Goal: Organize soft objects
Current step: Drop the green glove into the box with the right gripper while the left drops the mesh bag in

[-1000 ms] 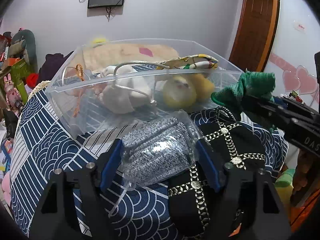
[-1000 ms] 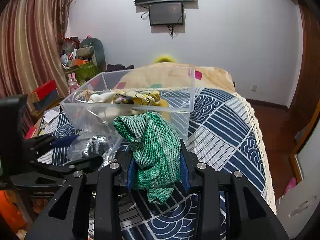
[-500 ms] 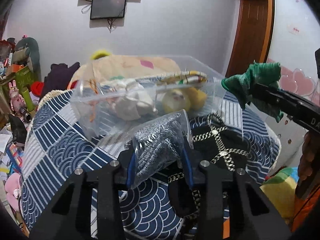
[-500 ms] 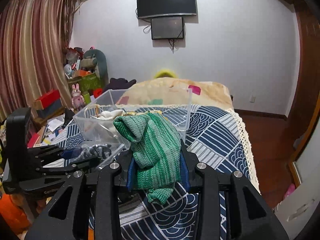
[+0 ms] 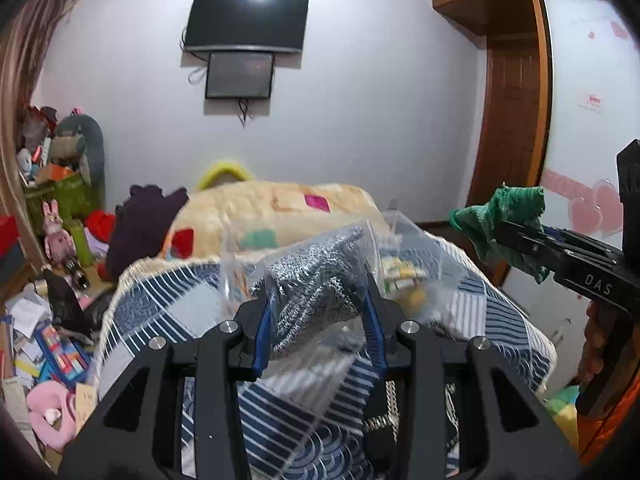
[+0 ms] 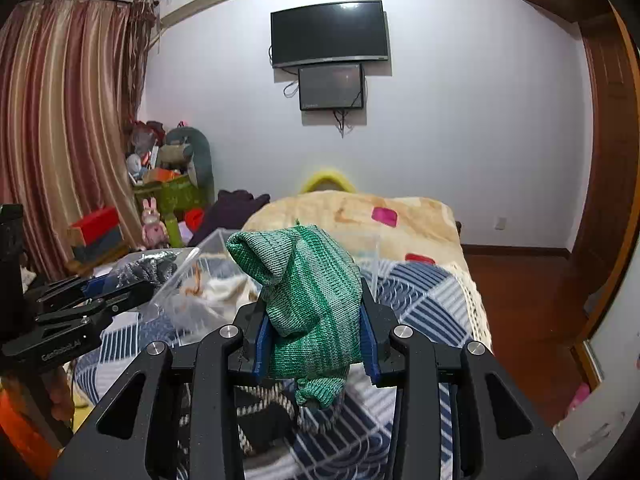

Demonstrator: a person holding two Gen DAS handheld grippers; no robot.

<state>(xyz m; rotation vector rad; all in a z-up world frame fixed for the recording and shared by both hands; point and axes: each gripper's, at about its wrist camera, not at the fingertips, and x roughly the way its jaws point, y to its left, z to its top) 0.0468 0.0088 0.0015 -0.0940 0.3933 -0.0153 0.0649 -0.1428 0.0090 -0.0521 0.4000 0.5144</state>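
My left gripper (image 5: 318,332) is shut on a clear plastic bag holding a grey knit item (image 5: 316,280) and holds it up above the bed. My right gripper (image 6: 316,332) is shut on a green knit cloth (image 6: 308,296) and holds it raised too. The green cloth also shows at the right of the left wrist view (image 5: 500,220). The bagged grey item shows at the left of the right wrist view (image 6: 144,268). A clear plastic bin (image 6: 208,272) with soft items inside sits on the bed beyond both grippers.
The bed carries a blue-and-white patterned cover (image 5: 172,300) and a beige blanket (image 5: 272,212) at its far end. A black item with chain trim (image 6: 272,412) lies under my right gripper. Toys and clutter (image 5: 48,320) fill the floor at left. A wooden door (image 5: 516,120) stands at right.
My left gripper closed on the bagged grey item and lifted it off the bed. Both grippers rose and tilted up, so the bin now sits lower and farther in view.
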